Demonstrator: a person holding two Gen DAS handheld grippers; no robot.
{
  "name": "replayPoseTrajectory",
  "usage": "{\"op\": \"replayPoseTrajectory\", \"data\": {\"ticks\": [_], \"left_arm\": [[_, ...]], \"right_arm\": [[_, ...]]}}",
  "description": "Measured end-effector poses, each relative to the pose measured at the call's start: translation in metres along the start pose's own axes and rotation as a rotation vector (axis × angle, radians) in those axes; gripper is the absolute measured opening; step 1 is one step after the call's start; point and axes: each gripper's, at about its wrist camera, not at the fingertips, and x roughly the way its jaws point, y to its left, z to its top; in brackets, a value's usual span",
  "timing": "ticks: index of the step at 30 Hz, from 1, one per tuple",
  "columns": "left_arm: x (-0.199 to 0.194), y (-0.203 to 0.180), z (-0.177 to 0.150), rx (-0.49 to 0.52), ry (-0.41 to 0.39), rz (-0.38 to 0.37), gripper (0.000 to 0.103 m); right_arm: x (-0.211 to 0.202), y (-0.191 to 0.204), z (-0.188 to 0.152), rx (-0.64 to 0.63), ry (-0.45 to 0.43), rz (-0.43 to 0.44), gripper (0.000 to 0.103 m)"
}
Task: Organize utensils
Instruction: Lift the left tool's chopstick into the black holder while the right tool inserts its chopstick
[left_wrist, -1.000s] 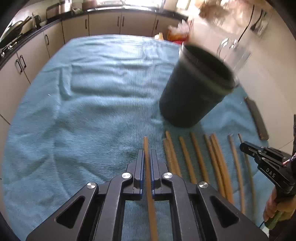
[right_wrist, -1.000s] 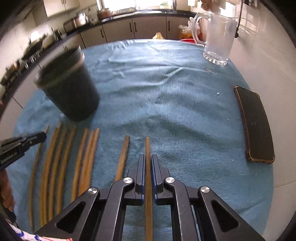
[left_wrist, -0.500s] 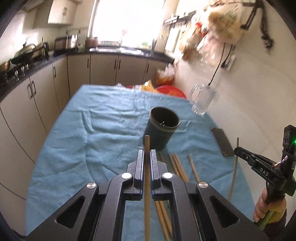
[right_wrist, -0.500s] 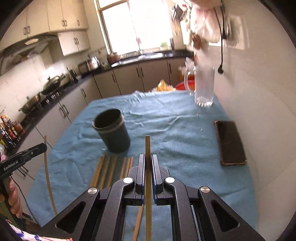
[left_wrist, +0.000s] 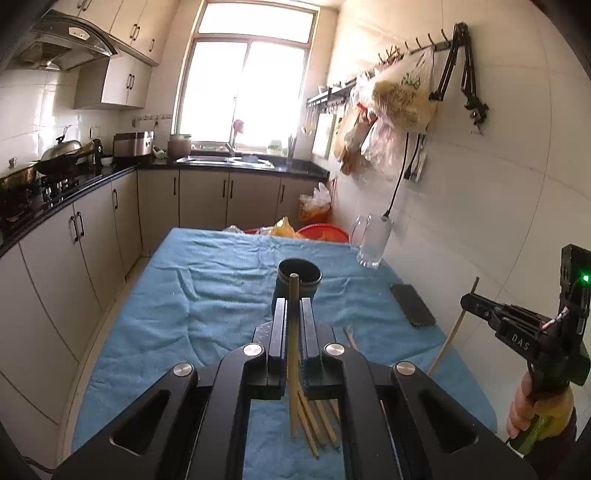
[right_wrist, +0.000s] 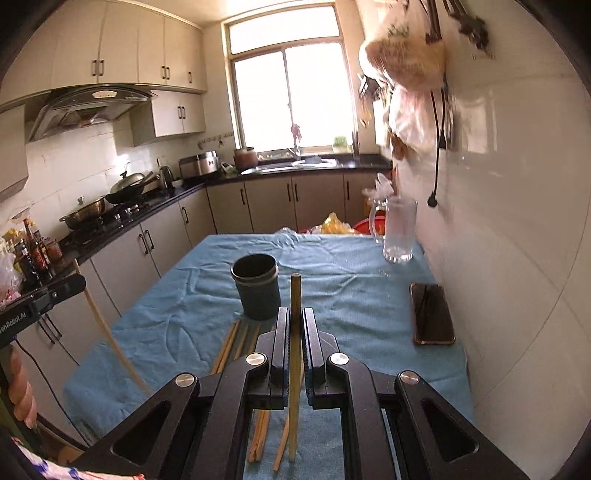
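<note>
both hand-held grippers clamped on one chopstick each: left hand-held gripper (left_wrist: 294, 314) on chopstick (left_wrist: 294, 332), right hand-held gripper (right_wrist: 294, 325) on chopstick (right_wrist: 294, 332), long axis forward. dark cup (right_wrist: 256, 291) on bench (right_wrist: 184, 314), dead ahead of left, ahead-left of right; left looks nearer. spare chopsticks (right_wrist: 229, 343) lie before cup.

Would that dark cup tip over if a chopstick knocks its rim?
Possibly. The cup stands tall and narrow on rumpled blue cloth, so its footing looks a bit soft. It looks empty, so probably light. A gentle drop straight in seems safer than a sideways nudge.
</note>
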Motion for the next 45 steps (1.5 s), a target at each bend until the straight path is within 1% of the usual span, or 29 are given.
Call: {"op": "replayPoseTrajectory", "data": {"ticks": [3, 8, 13, 19, 27, 30, 34, 38, 41, 45], "left_arm": [[-0.002, -0.001, 0.007, 0.000, -0.014, -0.011, 0.005], [0.005, 0.003, 0.026, -0.016, -0.018, -0.034, 0.005], [0.018, 0.012, 0.051, -0.034, -0.016, -0.031, 0.005], [0.035, 0.016, 0.085, -0.031, -0.025, -0.042, 0.005], [0.076, 0.014, 0.142, -0.009, -0.065, -0.015, 0.005], [0.097, 0.009, 0.162, -0.001, -0.079, -0.013, 0.005], [0.128, 0.004, 0.177, -0.003, -0.071, -0.016, 0.005], [0.167, 0.004, 0.179, -0.005, -0.029, -0.012, 0.005], [0.207, 0.007, 0.170, -0.010, 0.057, -0.007, 0.005], [0.242, 0.016, 0.150, -0.035, 0.148, 0.001, 0.005]], "right_arm": [[-0.003, 0.004, 0.007, -0.017, -0.019, 0.007, 0.006], [0.003, 0.010, 0.025, -0.040, -0.031, 0.018, 0.006], [0.018, 0.016, 0.047, -0.061, -0.041, 0.030, 0.006], [0.045, 0.017, 0.084, -0.034, -0.054, 0.068, 0.006], [0.083, 0.012, 0.147, 0.046, -0.116, 0.129, 0.006], [0.098, 0.013, 0.163, 0.061, -0.140, 0.134, 0.007], [0.124, 0.012, 0.173, 0.079, -0.148, 0.121, 0.007], [0.158, 0.008, 0.167, 0.095, -0.097, 0.117, 0.007], [0.188, 0.009, 0.154, 0.091, -0.027, 0.111, 0.007], [0.226, 0.006, 0.135, 0.099, 0.068, 0.114, 0.007]]}}
